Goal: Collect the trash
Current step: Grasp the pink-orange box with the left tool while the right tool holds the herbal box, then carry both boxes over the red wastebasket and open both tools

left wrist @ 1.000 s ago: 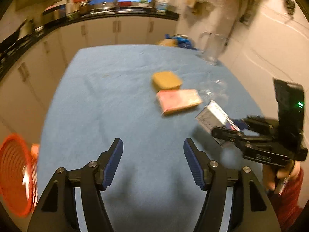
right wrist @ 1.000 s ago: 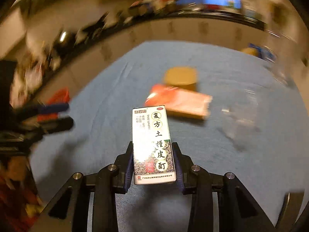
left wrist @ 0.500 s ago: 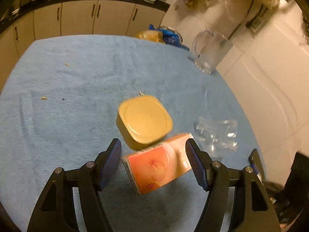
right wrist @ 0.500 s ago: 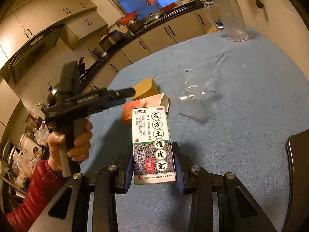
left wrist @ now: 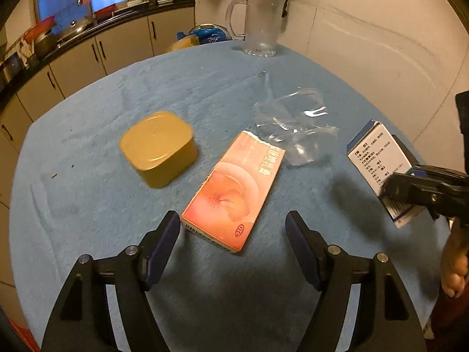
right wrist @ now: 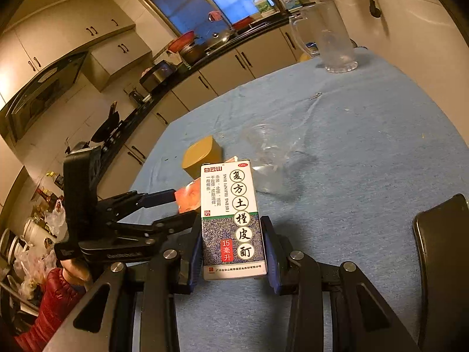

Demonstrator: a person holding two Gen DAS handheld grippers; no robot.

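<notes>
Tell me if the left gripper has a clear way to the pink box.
Probably yes. The left gripper, jaws opening with nothing between the pads, hangs just short of the pink box, which lies flat and uncovered. The tin and clear plastic sit beside it; the right gripper is off to the side.

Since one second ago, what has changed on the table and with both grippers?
The left gripper has come in low over the pink carton, its fingers opening, touching nothing. The right gripper stays shut on the white medicine box. The yellow tin and crumpled clear plastic lie unmoved.
</notes>
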